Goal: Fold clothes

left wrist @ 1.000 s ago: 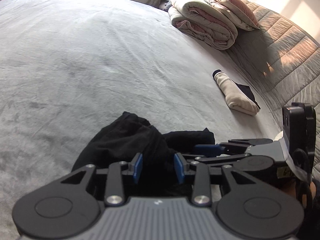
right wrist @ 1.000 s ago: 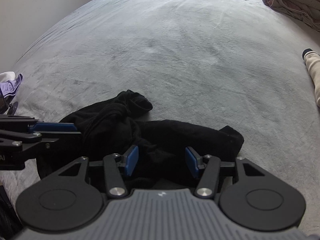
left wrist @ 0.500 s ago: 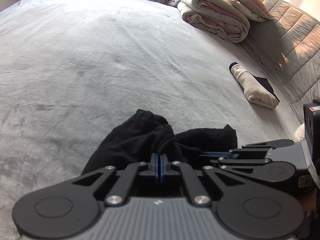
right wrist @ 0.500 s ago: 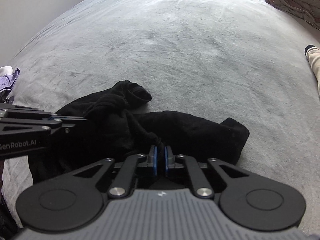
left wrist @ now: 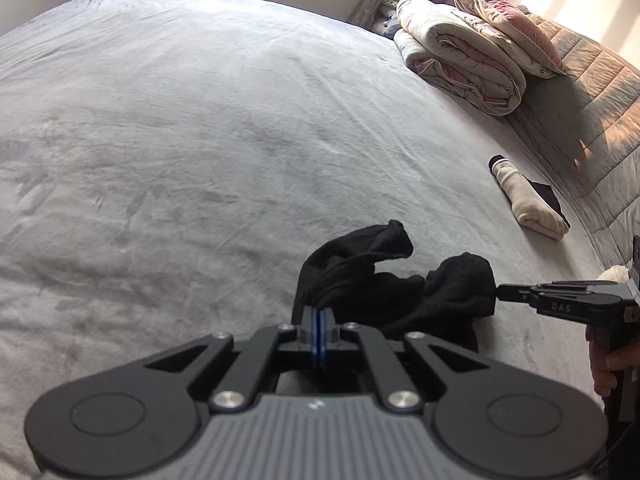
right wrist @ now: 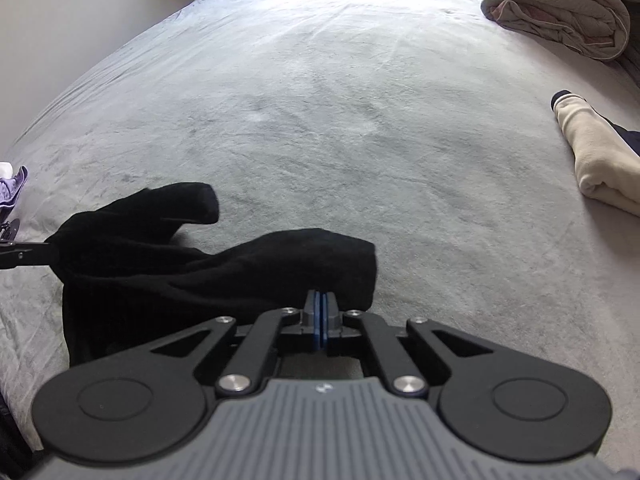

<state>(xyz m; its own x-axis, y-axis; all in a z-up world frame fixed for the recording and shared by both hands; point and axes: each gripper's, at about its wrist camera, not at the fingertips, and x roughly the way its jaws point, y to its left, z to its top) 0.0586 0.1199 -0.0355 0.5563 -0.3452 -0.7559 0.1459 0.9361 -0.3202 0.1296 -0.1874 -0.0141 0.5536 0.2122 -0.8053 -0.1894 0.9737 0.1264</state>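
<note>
The black garment (left wrist: pixel 384 292) hangs strung between my two grippers, low over the grey bed cover (left wrist: pixel 200 140) near the edge closest to me. My left gripper (left wrist: pixel 319 330) has its blue pads pressed together on one end of the cloth, and my right gripper (right wrist: pixel 320 320) is clamped the same way on the other end; in both views a thin edge of fabric disappears between the pads. The long axis of the garment runs side to side, from one gripper straight across to the other, and each end is already in the nearer hand, so neither has to reach. In the left view the right gripper comes in from the right, its tip buried in the bunched far end. The cloth is still crumpled in the middle, with a loose flap sticking up on the left-hand side. I judge the next move depends on drawing my hands apart along that line until the fabric goes flat, then laying it down.
</note>
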